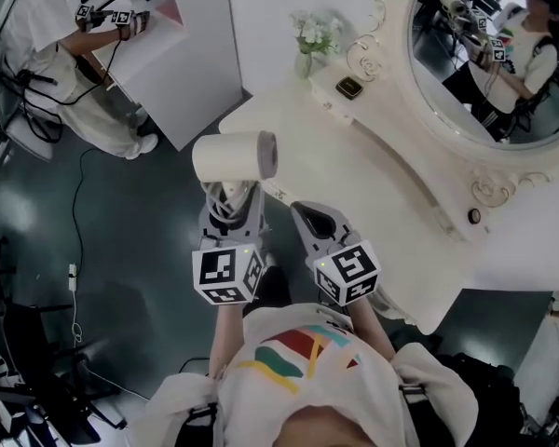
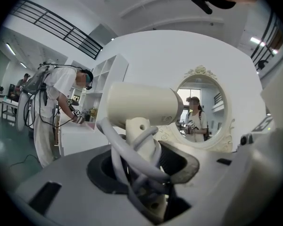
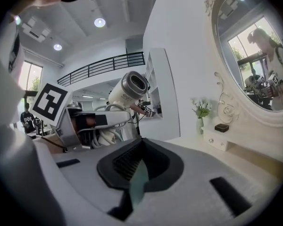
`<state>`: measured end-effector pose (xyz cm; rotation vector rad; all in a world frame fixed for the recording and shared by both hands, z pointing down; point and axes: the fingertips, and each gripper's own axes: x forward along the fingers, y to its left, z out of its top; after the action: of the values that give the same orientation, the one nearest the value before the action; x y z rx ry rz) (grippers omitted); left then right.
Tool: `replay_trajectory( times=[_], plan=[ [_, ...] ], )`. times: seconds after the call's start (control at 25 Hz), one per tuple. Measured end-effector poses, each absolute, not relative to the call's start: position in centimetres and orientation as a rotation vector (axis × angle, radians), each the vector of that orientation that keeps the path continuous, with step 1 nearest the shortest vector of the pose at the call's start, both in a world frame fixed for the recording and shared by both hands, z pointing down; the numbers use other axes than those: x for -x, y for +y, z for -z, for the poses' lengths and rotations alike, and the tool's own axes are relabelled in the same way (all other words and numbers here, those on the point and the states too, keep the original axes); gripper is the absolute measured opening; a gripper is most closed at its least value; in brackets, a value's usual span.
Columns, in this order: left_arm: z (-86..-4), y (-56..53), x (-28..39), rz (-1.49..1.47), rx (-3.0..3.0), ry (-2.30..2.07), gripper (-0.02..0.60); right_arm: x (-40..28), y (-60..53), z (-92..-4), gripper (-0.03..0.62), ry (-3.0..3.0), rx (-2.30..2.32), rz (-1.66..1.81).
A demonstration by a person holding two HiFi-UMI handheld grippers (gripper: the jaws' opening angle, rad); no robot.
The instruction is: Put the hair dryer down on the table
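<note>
Cream-coloured hair dryer [image 1: 233,156] sits at centre-left of the head view, and it's up in the air, not on the bench [image 1: 354,175]. The left claw [image 1: 231,198] is clenched around its handle from below. The barrel lies level across the top of the claw, its grey end pointing toward the right of the frame. In the left gripper view the pale cord [image 2: 118,149] loops around the handle, right where the pads press in. The dryer hangs by the white bench's near-left corner, over the dark floor [image 1: 121,250]. Just beside it, the right claw [image 1: 312,220] hovers at the bench's edge with its jaws pressed together and nothing between them. At the top of the frame a vase of flowers [image 1: 307,49] and a small dark box [image 1: 349,88] stand on the bench. The oval mirror [image 1: 503,54] fills the upper right. Another person [image 1: 65,54] bends over a white counter at the upper left.
</note>
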<state>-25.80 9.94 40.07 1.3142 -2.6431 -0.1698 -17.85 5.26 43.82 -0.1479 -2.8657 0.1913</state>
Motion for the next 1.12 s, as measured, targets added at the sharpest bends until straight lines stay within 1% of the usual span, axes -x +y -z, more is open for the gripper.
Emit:
replay_trajectory(
  times=[0.24,0.52,0.76,1.12],
  plan=[
    [-38.3,8.6,30.9,0.169,-1.353,-2.626,0.187,23.1,3.3,-41.9,0.0,-2.884,0.074,-0.234],
    [-38.3,7.5,34.4,0.202,-1.384,-2.599,0.187,26.0,1.8,-41.6,0.0,-2.892,-0.015,-0.184],
    [-39.7,6.0,34.8,0.18,-1.383,-2.561,0.187,26.5,0.6,-42.8,0.0,-2.864,-0.024,-0.241],
    [-38.6,3.8,33.6,0.204,-1.389,-2.585,0.187,25.4,-2.6,-41.8,0.0,-2.907,-0.028,-0.309]
  ],
)
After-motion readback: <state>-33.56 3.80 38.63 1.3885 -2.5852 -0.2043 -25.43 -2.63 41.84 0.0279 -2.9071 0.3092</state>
